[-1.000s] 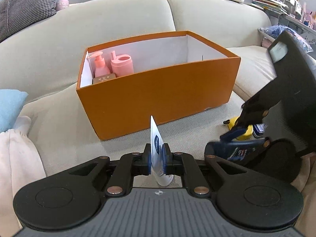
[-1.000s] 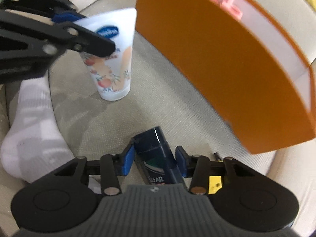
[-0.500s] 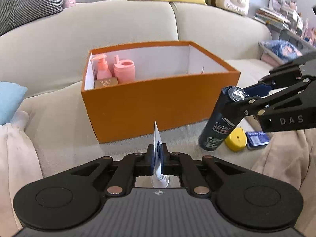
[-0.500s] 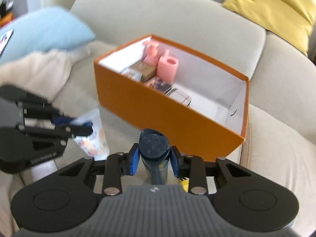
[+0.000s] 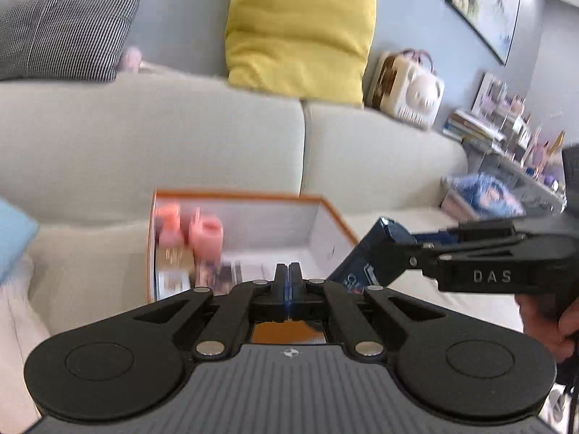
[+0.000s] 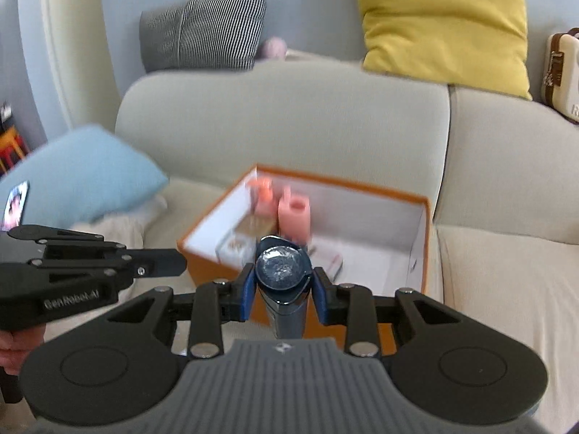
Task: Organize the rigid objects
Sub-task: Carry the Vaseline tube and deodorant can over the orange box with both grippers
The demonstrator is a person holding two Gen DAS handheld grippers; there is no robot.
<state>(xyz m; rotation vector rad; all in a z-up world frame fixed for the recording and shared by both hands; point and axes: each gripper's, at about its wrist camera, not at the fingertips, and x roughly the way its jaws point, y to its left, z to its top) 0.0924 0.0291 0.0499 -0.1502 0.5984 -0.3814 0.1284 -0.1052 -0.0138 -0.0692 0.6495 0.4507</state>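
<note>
At the bottom centre of the left wrist view, the left gripper [image 5: 288,271] has its jaws pressed fully together, with nothing visible between them. The right gripper [image 6: 283,291] clamps a dark blue bottle [image 6: 282,271] between its blue pads, at lower centre, in front of the orange box [image 6: 421,224] on the sofa [image 6: 282,115]

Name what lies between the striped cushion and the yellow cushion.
A small pink object, too blurred to identify, lies on the sofa back between the striped cushion and the yellow cushion; the right wrist view shows it.
</note>
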